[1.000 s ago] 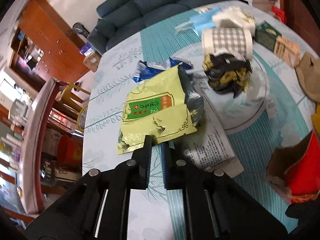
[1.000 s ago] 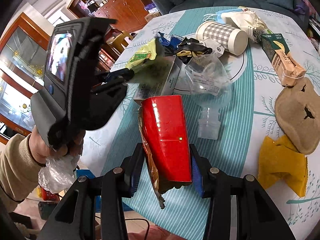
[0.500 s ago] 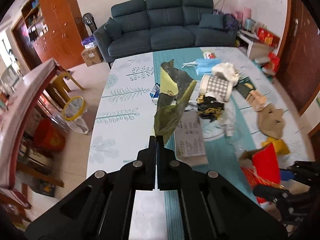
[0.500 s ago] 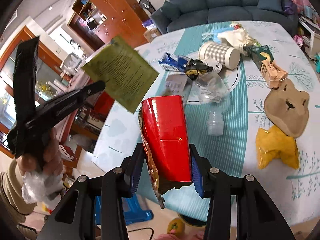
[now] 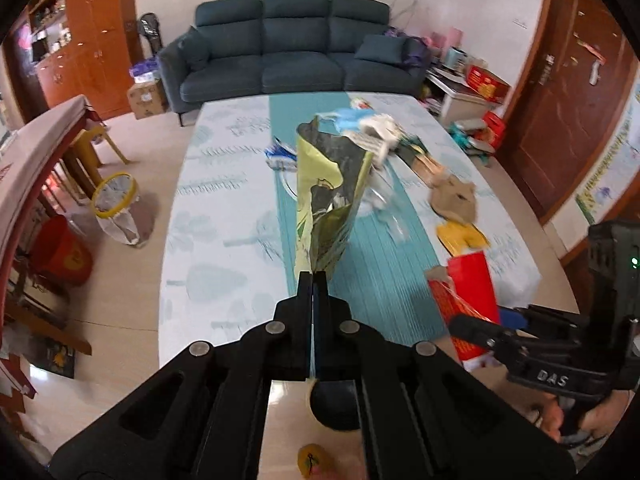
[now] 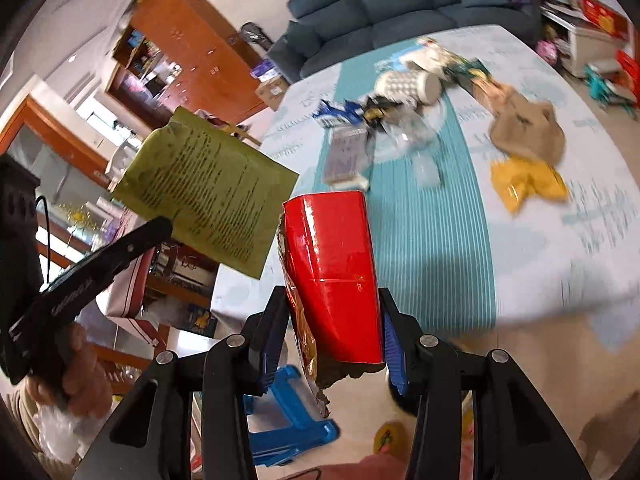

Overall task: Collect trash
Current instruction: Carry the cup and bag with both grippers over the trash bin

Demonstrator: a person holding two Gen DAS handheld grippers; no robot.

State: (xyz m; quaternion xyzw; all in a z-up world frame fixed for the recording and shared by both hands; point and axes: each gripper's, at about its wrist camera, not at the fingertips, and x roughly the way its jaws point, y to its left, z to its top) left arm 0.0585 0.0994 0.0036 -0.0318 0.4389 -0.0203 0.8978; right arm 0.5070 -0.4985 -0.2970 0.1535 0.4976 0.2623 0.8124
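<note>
My left gripper point(image 5: 312, 280) is shut on a yellow-green foil packet point(image 5: 326, 196) and holds it in the air off the table's near edge; the packet also shows in the right wrist view point(image 6: 208, 190). My right gripper point(image 6: 334, 320) is shut on a red carton point(image 6: 334, 276) with a torn brown lining, also held off the table; the carton shows in the left wrist view point(image 5: 470, 296). Trash left on the table point(image 5: 224, 216): a checked cup point(image 6: 408, 86), a blue wrapper point(image 6: 334, 114), a clear plastic bottle point(image 6: 420, 148), a yellow bag point(image 6: 528, 184), brown paper point(image 6: 528, 128).
A wire bin with a yellow rim point(image 5: 116, 208) and a red bucket point(image 5: 60, 252) stand on the floor left of the table. A blue stool point(image 6: 288, 412) is below my right gripper. A dark sofa point(image 5: 288, 44) stands behind the table.
My left gripper closed on the yellow-green packet, lifted it off the table and pulled back. Both grippers have drawn away from the table, beyond its near edge. The red carton stays gripped.
</note>
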